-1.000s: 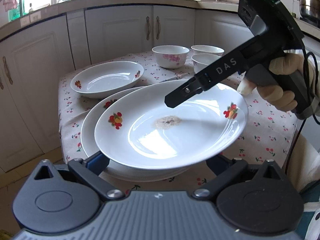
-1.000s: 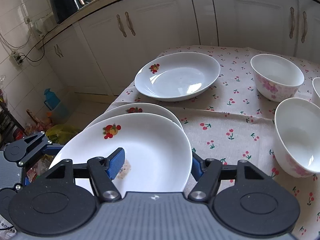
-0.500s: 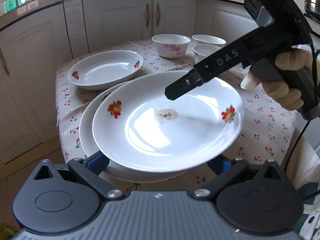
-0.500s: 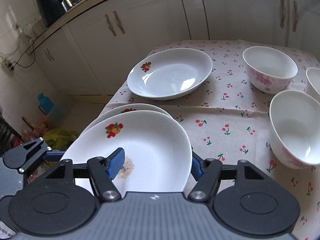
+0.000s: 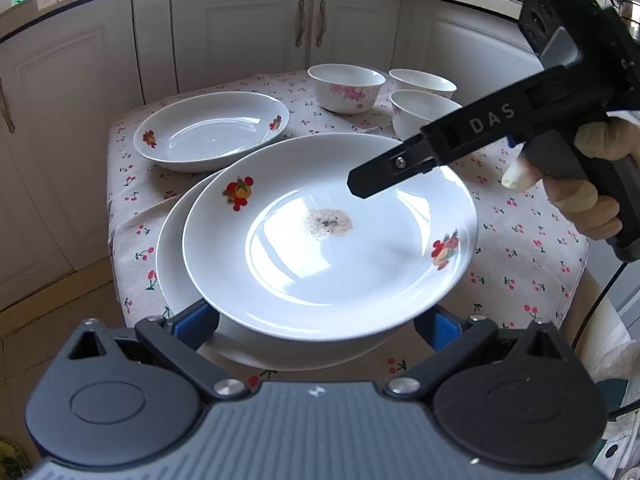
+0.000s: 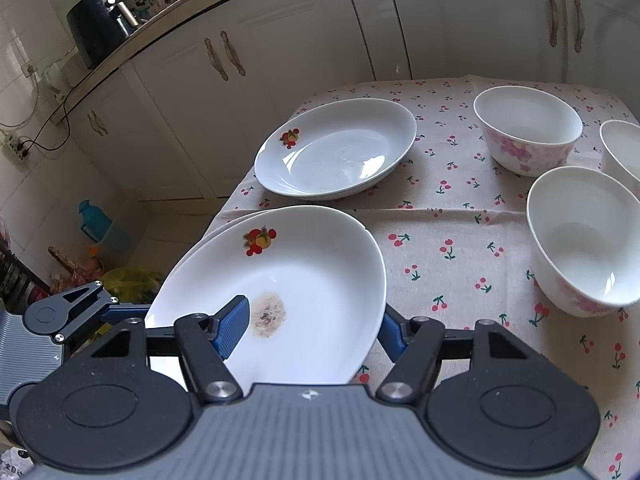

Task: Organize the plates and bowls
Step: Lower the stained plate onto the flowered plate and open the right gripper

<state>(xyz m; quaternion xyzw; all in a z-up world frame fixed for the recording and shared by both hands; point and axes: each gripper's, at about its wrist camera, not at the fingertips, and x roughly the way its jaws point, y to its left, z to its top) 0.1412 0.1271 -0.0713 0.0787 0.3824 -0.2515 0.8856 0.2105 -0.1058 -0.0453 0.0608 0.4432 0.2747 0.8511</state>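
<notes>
A white fruit-print plate [image 5: 340,248] with a brown stain at its middle is held above a second plate [image 5: 176,256] on the cherry-print tablecloth [image 5: 520,248]. My right gripper [image 6: 308,328] is shut on the held plate's rim [image 6: 280,280], one finger over the inside, one beneath. It also shows in the left wrist view [image 5: 384,176]. My left gripper [image 5: 320,324] is open, its fingers either side of the plate's near edge and below it. A third plate [image 5: 212,132] lies at the far left. Three pink-flowered bowls [image 5: 346,88] stand at the back right.
White kitchen cabinets [image 5: 240,32] run behind and to the left of the table. The table's left edge [image 5: 114,216] drops to a tiled floor. A blue jug [image 6: 94,220] and bags lie on the floor in the right wrist view.
The held plate has tilted and shifted slightly toward the far side over the lower plate. Both grippers have risen a little; the grips have not changed.
</notes>
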